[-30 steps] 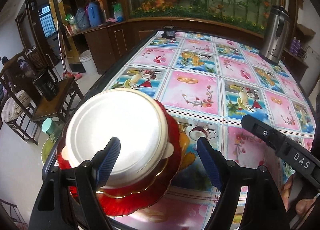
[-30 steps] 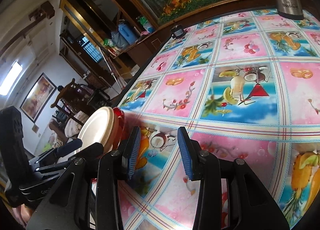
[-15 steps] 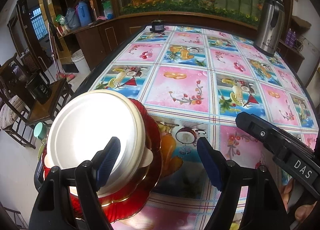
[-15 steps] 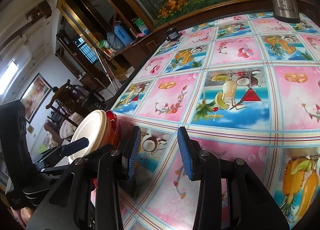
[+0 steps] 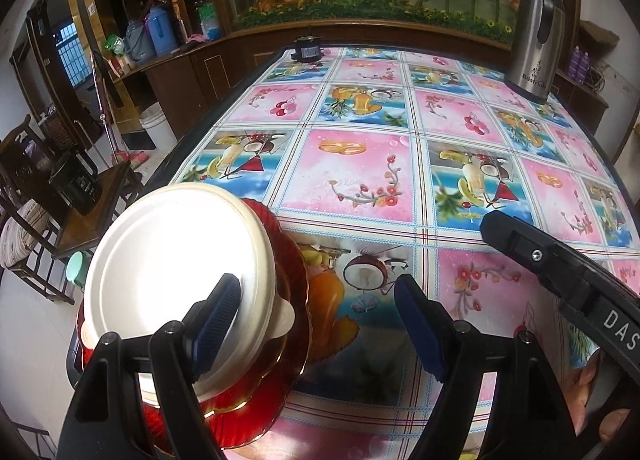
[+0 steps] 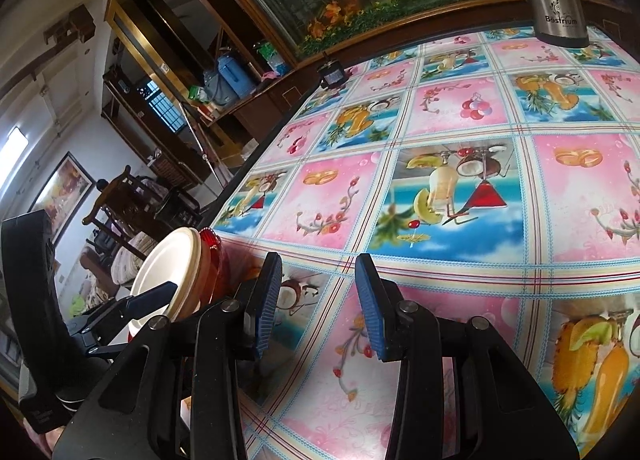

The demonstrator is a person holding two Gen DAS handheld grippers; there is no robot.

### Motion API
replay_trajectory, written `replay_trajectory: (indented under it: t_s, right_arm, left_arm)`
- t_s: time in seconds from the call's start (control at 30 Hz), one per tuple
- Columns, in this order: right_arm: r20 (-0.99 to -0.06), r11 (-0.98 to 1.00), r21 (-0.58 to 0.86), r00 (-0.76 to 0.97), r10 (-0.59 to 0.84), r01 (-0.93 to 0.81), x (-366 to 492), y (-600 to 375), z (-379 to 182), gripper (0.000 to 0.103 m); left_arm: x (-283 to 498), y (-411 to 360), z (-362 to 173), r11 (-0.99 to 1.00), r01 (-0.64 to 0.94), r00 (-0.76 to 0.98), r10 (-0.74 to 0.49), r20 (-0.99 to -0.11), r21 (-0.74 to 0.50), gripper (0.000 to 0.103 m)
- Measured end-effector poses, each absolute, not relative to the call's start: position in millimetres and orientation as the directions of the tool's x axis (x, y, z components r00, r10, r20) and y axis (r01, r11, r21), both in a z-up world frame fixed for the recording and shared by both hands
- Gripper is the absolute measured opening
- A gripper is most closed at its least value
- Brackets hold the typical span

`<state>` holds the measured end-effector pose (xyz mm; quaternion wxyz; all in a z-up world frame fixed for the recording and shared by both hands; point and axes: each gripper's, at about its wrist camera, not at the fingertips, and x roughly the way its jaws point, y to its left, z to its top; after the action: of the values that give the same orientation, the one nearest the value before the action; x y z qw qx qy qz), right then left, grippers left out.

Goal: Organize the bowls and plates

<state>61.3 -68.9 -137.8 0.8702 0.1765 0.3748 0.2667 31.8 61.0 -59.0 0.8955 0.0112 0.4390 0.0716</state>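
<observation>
Right now the left claw (image 5: 316, 316) is spread wide, empty — white plate (image 5: 176, 272) atop red plates (image 5: 256, 404) sits under its left finger, at the counter (image 5: 360, 180) edge. Right claw (image 6: 318, 304) also released, w/ nothing between fingers — stack off to its left.

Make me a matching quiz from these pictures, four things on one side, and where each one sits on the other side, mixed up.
Things:
1. white plate
2. red plate
3. steel kettle
4. small black object

Places:
A. far right corner of the table
B. far edge, toward the left
C. top of the stack at the near left corner
D. under the stack, rim sticking out

Pairs: 1-C, 2-D, 3-A, 4-B
</observation>
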Motion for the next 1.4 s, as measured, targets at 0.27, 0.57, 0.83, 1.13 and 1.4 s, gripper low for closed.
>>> replay_trajectory:
  t_s: [0.27,0.57,0.83,1.13,1.4]
  right_arm:
    - [-0.543,0.797,0.528,0.605,0.582,-0.293,67.0,-88.4,-133.0,0.039]
    - [-0.528,0.821,0.537,0.681,0.507,-0.194,78.6,-144.3,-122.8,0.038]
    - [-0.516,0.854,0.517,0.772,0.371,-0.065,87.6,-214.2,-111.6,0.038]
    - [-0.520,0.772,0.634,0.768,0.373,0.054,103.2,-264.7,-125.2,0.044]
    - [-0.572,0.868,0.496,0.760,0.308,0.021,102.9,-235.6,-122.6,0.044]
  left_arm:
    - [41.7,46.5,-46.9,0.992,-0.088,0.634,0.124,-0.763,0.089,0.079]
    - [54.1,17.4,-36.3,0.997,-0.027,0.667,0.073,-0.741,0.074,0.079]
    - [66.8,-7.8,-28.1,0.999,0.013,0.710,0.019,-0.704,0.039,0.079]
    - [68.6,-21.0,-23.1,0.999,0.035,0.737,-0.019,-0.676,0.010,0.079]
    - [56.5,-17.2,-23.0,1.000,0.027,0.741,-0.017,-0.672,0.004,0.079]
